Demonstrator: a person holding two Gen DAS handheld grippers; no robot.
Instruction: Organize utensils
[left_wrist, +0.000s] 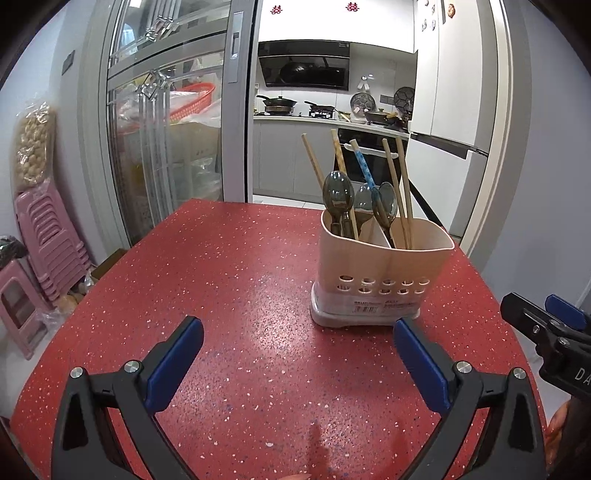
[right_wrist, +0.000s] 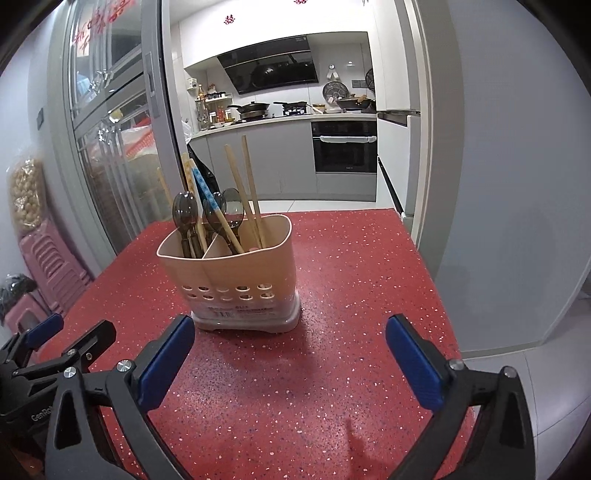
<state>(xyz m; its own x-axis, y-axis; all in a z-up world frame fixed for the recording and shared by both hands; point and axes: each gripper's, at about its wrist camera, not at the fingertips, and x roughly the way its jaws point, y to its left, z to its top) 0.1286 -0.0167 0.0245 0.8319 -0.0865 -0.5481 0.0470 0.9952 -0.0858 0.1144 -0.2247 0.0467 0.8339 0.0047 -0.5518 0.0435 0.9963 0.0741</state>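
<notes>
A beige utensil holder (left_wrist: 384, 266) with a divider stands upright on the red speckled table (left_wrist: 229, 280). It holds several dark translucent spoons (left_wrist: 335, 195) and wooden chopsticks (left_wrist: 400, 184), one wrapped in blue (left_wrist: 364, 168). My left gripper (left_wrist: 297, 332) is open and empty, just in front of the holder. My right gripper (right_wrist: 290, 332) is open and empty, also in front of the holder (right_wrist: 229, 273). Each gripper shows at the other view's edge: the right gripper (left_wrist: 546, 321), the left gripper (right_wrist: 70, 332).
Stacked pink stools (left_wrist: 44, 236) stand left of the table beside a glass sliding door (left_wrist: 166, 122). Beyond the table's far edge is the kitchen with an oven (right_wrist: 345, 147) and a fridge (left_wrist: 458, 122). The table's right edge (right_wrist: 439, 295) drops to a tiled floor.
</notes>
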